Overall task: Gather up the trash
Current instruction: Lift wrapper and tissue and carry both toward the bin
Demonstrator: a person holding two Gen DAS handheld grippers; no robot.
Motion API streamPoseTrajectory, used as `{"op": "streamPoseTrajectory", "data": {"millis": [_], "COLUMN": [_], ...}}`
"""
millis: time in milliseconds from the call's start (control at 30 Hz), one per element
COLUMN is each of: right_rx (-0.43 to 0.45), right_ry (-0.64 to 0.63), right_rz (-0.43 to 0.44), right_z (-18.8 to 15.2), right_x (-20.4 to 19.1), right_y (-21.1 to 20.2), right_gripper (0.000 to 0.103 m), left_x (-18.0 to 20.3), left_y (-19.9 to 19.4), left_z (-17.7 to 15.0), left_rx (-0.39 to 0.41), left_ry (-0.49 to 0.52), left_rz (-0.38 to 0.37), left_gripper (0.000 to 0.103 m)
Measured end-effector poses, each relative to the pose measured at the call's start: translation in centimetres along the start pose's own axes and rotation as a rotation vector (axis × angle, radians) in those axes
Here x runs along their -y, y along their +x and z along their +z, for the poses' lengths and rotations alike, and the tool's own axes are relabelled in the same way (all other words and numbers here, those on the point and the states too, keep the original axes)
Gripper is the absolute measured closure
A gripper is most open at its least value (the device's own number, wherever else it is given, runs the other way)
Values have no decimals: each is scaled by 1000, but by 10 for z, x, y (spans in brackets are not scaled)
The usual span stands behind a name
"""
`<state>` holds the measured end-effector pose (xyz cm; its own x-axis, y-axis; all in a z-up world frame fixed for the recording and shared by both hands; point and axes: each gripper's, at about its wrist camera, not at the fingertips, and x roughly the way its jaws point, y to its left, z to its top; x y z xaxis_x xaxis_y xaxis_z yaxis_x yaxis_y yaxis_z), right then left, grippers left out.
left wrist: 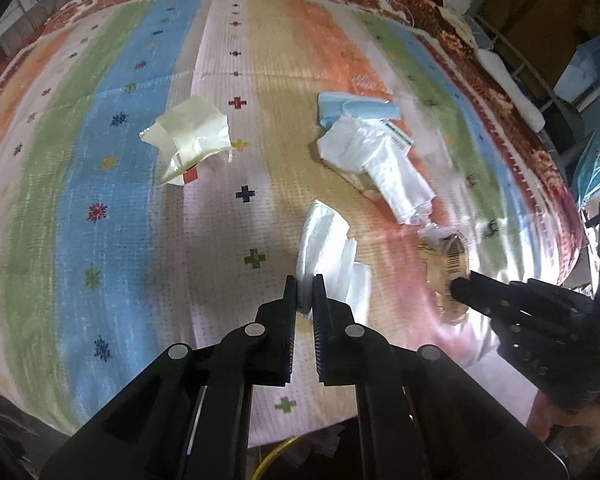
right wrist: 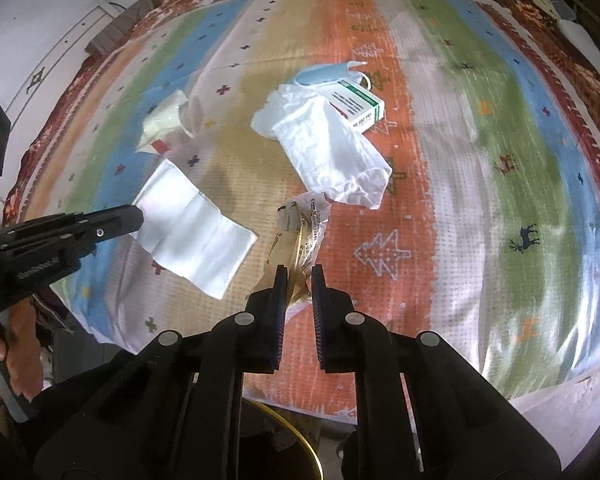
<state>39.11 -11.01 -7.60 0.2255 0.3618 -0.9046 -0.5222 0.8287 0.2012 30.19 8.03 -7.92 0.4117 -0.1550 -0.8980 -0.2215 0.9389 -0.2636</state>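
Note:
My left gripper is shut on a white tissue and holds it over the striped bedspread; the tissue also shows in the right wrist view. My right gripper is shut on a gold crinkled wrapper with a barcode, also seen in the left wrist view. On the bed lie a white plastic bag, a white-and-green medicine box, a blue face mask and a cream crumpled paper.
The striped, patterned bedspread covers the bed. A dark bin with a gold rim sits below the bed's near edge. A metal rack and blue items stand at the far right.

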Motion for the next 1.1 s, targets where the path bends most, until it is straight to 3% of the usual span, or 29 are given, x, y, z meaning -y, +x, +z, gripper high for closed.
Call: {"op": "streamPoseTrajectory", "data": {"millis": [467,1100], "right_rx": [72,192], "right_ry": [-56,-118], "right_rz": [27,31], "right_z": [-14,-41], "right_x": [-20,-44], "right_y": [-44,-109], "right_gripper": [92,92], "left_x": [7,9], "left_y": [-63,-118], "left_z": [-14,-44], "left_rx": [86,172], "left_ry": [-14,-32], "left_rz": [-63,-133], "left_gripper": [96,96]}}
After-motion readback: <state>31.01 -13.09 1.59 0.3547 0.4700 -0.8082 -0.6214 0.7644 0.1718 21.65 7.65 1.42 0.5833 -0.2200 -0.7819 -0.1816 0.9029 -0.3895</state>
